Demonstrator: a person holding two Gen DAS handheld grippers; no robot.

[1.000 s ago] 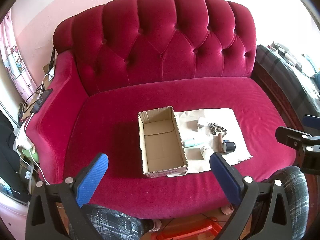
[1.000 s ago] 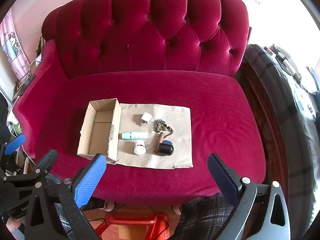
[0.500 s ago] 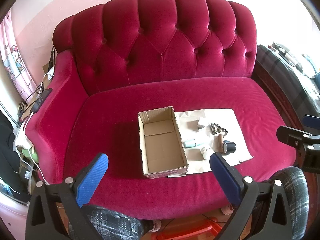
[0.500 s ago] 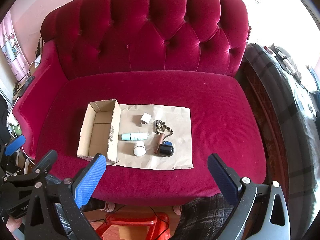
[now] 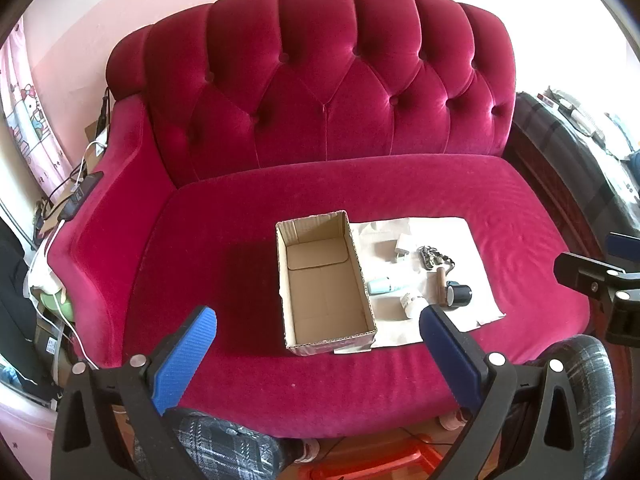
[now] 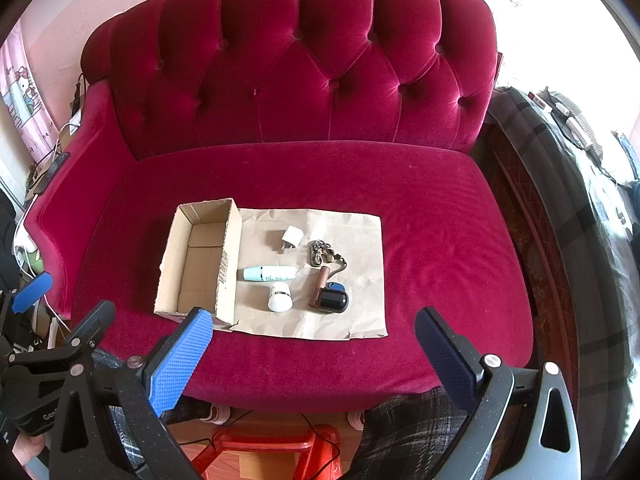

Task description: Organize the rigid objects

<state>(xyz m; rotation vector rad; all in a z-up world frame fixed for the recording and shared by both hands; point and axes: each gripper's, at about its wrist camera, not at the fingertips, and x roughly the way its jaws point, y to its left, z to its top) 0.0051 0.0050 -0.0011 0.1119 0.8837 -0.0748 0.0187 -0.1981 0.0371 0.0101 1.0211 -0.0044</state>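
Note:
An open cardboard box point(image 5: 326, 286) point(image 6: 198, 258) stands empty on the red sofa seat. To its right lies a sheet of brown paper point(image 6: 360, 320) point(image 5: 472, 232) with small items: a white charger plug point(image 6: 291, 237), a bunch of keys point(image 6: 320, 253), a pale teal tube point(image 6: 269, 273), a white cap-shaped jar point(image 6: 279, 297), a brown stick point(image 6: 319, 286) and a black rounded case point(image 6: 332, 301). My left gripper point(image 5: 318, 356) hovers open in front of the box. My right gripper point(image 6: 314, 360) hovers open before the paper's front edge. Neither holds anything.
The sofa has a tufted backrest point(image 6: 304, 64) and a left armrest point(image 5: 108, 216) with cables and a power strip point(image 5: 80, 196) on it. A dark plaid-covered surface point(image 6: 568, 208) stands at the right. A red stool point(image 6: 276, 446) and plaid-trousered knees point(image 5: 580, 392) are below.

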